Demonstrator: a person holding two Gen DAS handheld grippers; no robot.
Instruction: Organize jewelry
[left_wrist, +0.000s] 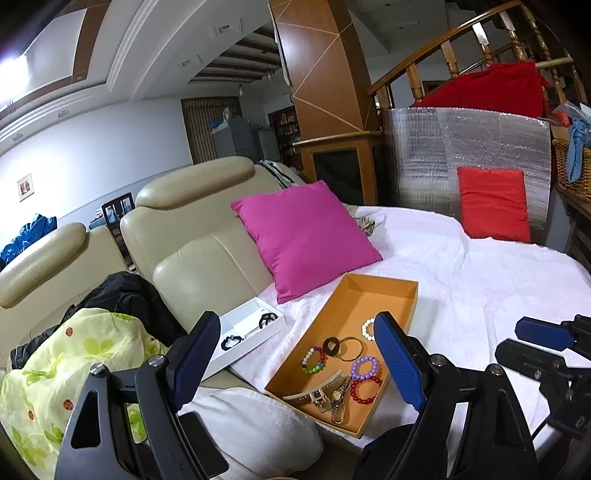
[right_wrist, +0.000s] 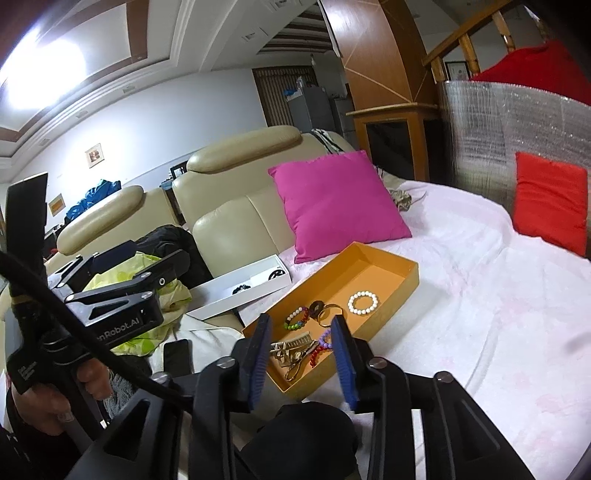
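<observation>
An orange tray (left_wrist: 384, 291) lies on the white blanket and holds several pieces: a white bead bracelet (left_wrist: 368, 328), a multicolour bracelet (left_wrist: 314, 360), a purple one (left_wrist: 365, 367), a red one (left_wrist: 365, 389), a gold bangle (left_wrist: 351, 347) and a watch (left_wrist: 336, 397). Left of it, a white box (left_wrist: 243, 325) holds two black pieces. My left gripper (left_wrist: 295, 332) hangs wide open above the tray's near end, holding nothing. My right gripper (right_wrist: 301, 325) is open at a narrower gap over the same tray (right_wrist: 406, 273), with nothing between its pads.
A pink cushion (left_wrist: 306, 236) leans on the beige sofa (left_wrist: 207, 266) behind the tray. A red cushion (left_wrist: 493, 203) rests against a silver foil panel. Black jacket and yellow-green cloth (left_wrist: 74, 354) lie at the left. A phone (right_wrist: 177, 356) lies near the box.
</observation>
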